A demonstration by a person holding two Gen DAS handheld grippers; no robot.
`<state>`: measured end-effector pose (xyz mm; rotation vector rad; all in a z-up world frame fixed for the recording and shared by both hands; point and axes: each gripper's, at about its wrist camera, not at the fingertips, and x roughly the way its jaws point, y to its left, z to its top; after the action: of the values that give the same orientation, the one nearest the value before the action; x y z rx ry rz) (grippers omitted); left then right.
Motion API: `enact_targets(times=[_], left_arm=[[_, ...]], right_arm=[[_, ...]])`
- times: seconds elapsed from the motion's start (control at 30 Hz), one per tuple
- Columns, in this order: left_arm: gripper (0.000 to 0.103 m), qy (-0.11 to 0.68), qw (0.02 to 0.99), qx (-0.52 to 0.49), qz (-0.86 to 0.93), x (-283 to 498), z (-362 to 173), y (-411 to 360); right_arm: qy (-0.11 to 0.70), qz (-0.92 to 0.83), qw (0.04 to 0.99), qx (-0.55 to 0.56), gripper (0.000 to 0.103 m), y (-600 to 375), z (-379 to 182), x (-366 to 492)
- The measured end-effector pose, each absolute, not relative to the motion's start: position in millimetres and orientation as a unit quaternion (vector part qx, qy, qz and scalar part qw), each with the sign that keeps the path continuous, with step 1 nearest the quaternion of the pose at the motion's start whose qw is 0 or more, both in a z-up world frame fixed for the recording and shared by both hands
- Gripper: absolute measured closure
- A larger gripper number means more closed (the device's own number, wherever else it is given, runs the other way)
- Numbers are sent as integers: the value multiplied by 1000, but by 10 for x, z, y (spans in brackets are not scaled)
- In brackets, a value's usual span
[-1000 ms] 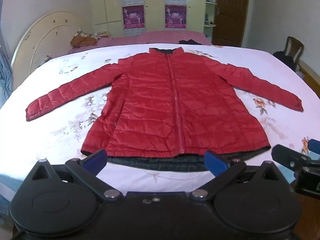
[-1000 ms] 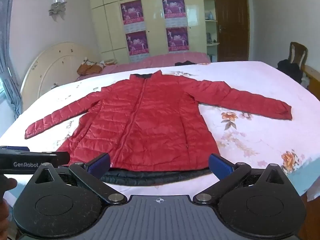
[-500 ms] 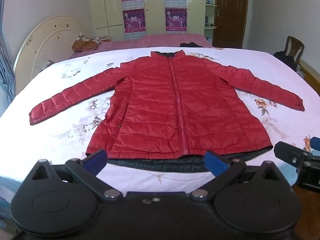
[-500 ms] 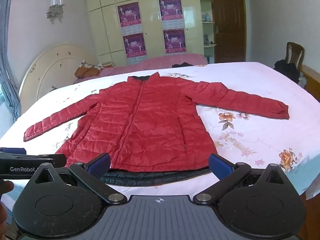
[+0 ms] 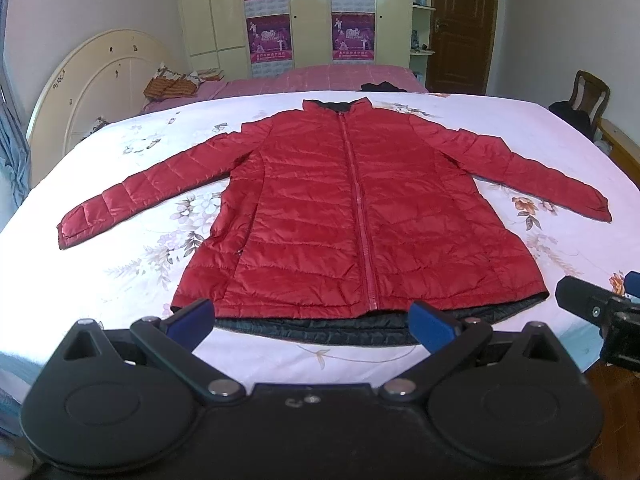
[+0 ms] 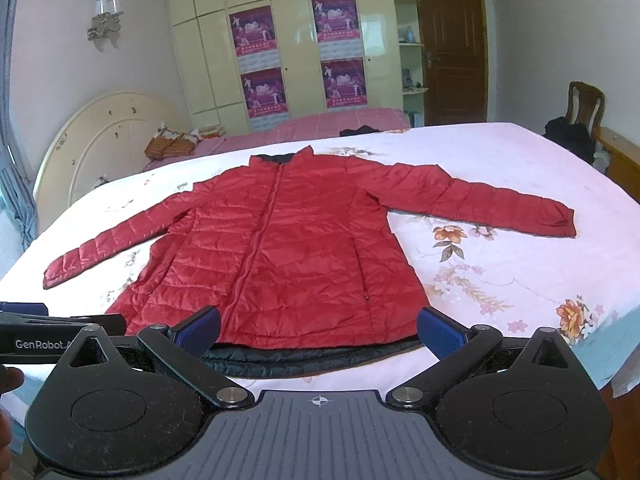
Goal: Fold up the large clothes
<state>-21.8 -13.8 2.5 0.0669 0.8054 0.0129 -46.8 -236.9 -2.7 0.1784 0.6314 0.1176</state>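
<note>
Both cameras had tilted slightly since the earlier frames, so the jacket sat lower in each view; the jacket itself had not moved. Nearest, the left gripper (image 5: 310, 318) and the right gripper (image 6: 318, 328) hovered short of the hem, each with jaws spread wide and holding nothing. One red quilted jacket (image 5: 352, 216) lay flat and zipped on the floral bedsheet (image 5: 132, 264), hem near, collar far, its two sleeves spread left and right. The padded shell would likely be light, soft and slippery, so a firm pinch at a sleeve cuff (image 5: 70, 232) or a hem corner seemed advisable. Farther off stood four posters (image 6: 256, 32) on the wardrobe and one chair (image 6: 586, 104)
</note>
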Motion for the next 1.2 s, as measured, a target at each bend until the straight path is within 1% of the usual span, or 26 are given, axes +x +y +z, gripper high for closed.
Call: enact_targets(times=[1.2], left_arm=[[0, 396, 918, 32, 14, -75, 36, -185]], right_arm=[[311, 56, 944, 90, 0, -2464, -17, -324]])
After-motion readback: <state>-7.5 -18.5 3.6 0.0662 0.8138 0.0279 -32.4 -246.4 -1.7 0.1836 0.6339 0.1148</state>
